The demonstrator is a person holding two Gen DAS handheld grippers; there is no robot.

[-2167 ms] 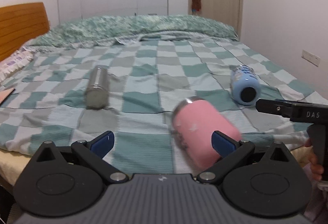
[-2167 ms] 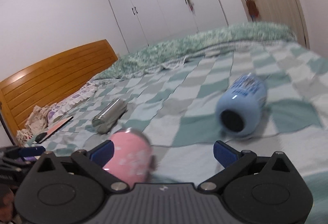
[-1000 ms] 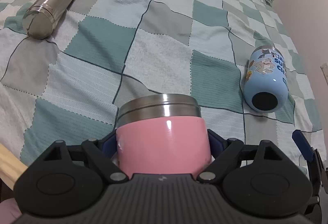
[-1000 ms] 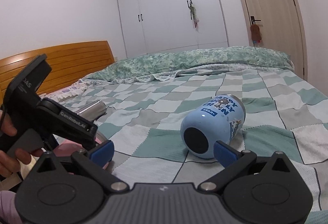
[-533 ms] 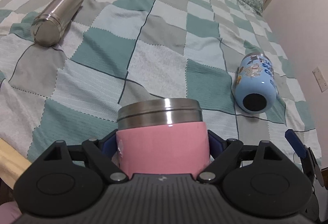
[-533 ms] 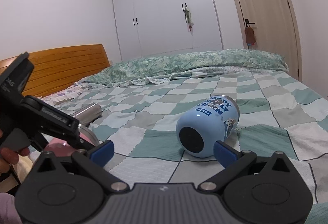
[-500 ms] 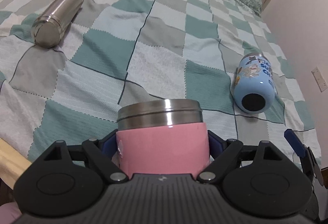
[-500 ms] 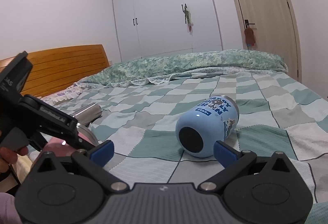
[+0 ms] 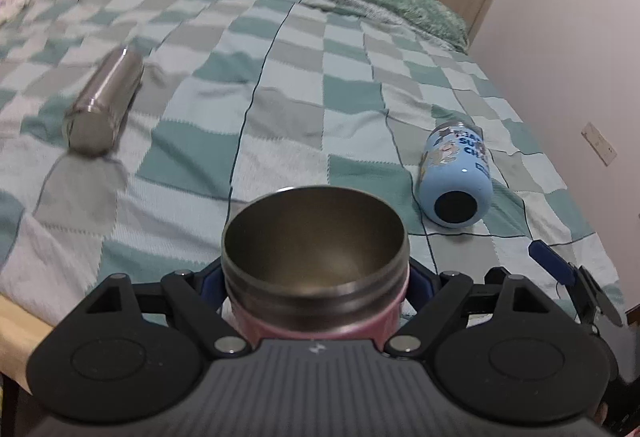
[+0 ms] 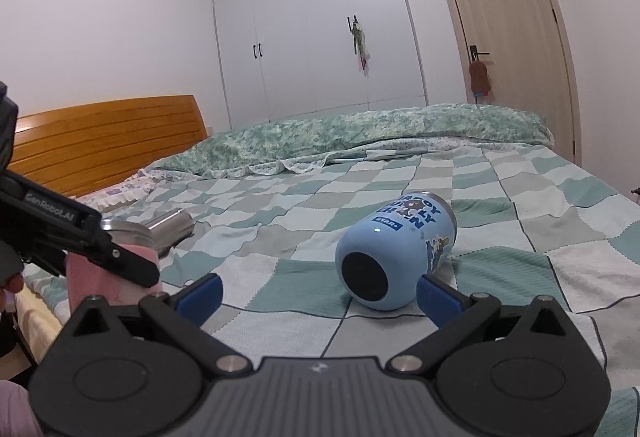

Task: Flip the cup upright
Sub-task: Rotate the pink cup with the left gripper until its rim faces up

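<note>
My left gripper is shut on a pink cup with a steel rim. The cup is held mouth-up and I look down into its dark steel inside. In the right wrist view the pink cup shows at the left, partly behind the left gripper's black body. A light blue cartoon cup lies on its side on the checked bedspread, base toward me. My right gripper is open and empty, and the blue cup lies just beyond its fingertips.
A steel flask lies on its side at the left of the bed. The wooden bed edge is at the near left. A wooden headboard, wardrobe and door stand beyond the bed.
The left gripper has tilted the pink cup so its open mouth now faces up toward the camera. The right gripper stays open near the blue cup.
</note>
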